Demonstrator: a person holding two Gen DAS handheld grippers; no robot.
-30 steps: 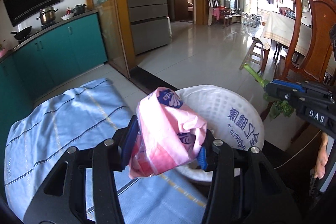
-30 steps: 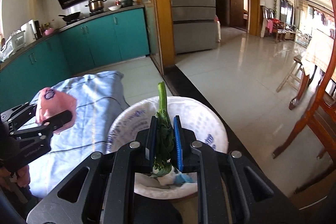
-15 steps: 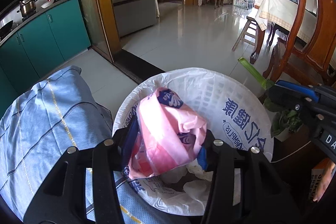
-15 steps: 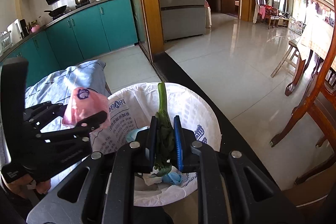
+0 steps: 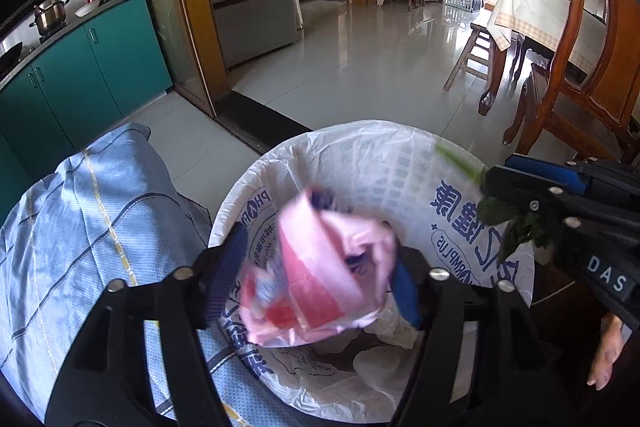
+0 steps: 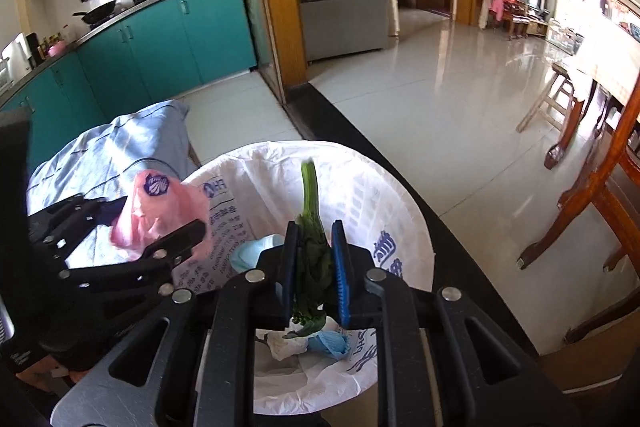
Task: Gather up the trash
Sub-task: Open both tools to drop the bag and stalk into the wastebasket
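Note:
A bin lined with a white printed bag [image 5: 452,211] stands on the floor below both grippers; it also shows in the right wrist view [image 6: 384,203]. My left gripper [image 5: 314,277] has opened over the bin; the crumpled pink plastic bag [image 5: 320,275] sits blurred between its spread fingers, loose from the left pad. The pink bag also shows in the right wrist view [image 6: 160,215]. My right gripper [image 6: 316,259] is shut on a green leafy vegetable stalk [image 6: 312,223] above the bin; it shows in the left wrist view [image 5: 508,219].
A blue striped cloth [image 5: 80,227] covers a surface left of the bin. Teal kitchen cabinets [image 6: 168,43] stand behind it. A wooden chair [image 5: 592,67] and a dining table are at the right. White and blue trash [image 6: 316,343] lies inside the bin.
My left gripper has opened wider over the bin and the pink bag is blurred, slipping from the fingers. The right gripper still holds the stalk, slightly closer over the bin.

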